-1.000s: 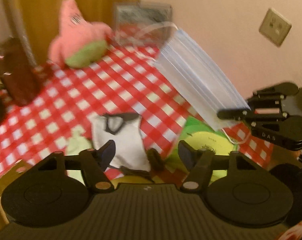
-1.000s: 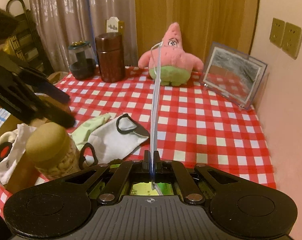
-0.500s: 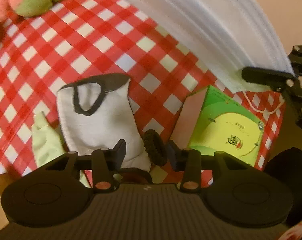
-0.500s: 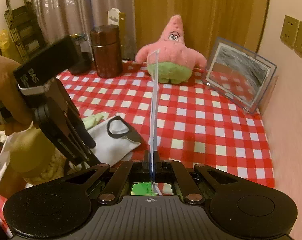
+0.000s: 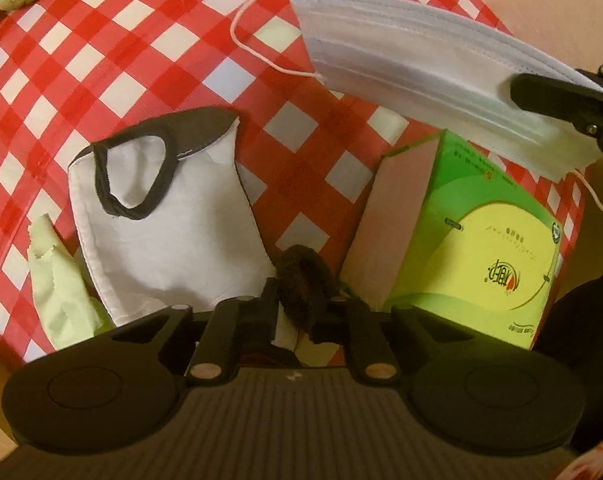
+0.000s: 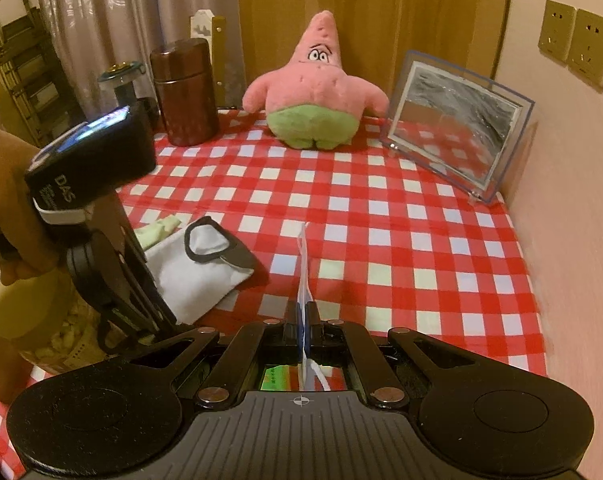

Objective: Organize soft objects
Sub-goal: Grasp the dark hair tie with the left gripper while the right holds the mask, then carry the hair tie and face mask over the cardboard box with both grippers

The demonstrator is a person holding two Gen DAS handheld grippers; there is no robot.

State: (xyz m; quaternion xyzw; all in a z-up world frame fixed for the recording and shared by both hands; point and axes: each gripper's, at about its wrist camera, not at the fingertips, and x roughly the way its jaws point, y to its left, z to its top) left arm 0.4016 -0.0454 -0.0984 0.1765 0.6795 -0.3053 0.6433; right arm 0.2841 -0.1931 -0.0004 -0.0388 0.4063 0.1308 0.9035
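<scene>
Now right tongs (image 6: 302, 314) pinch surgical mask (image 5: 433, 80) edge-on, long axis pointing away.

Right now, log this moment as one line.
left gripper: closing on black hair tie | right gripper: shut on blue face mask | white mask: on table

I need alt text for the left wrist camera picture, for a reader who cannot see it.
The left gripper is closing on a black hair tie lying on a red-checked tablecloth, between a white cloth mask and a green box. The right gripper holds a blue surgical mask above.
</scene>
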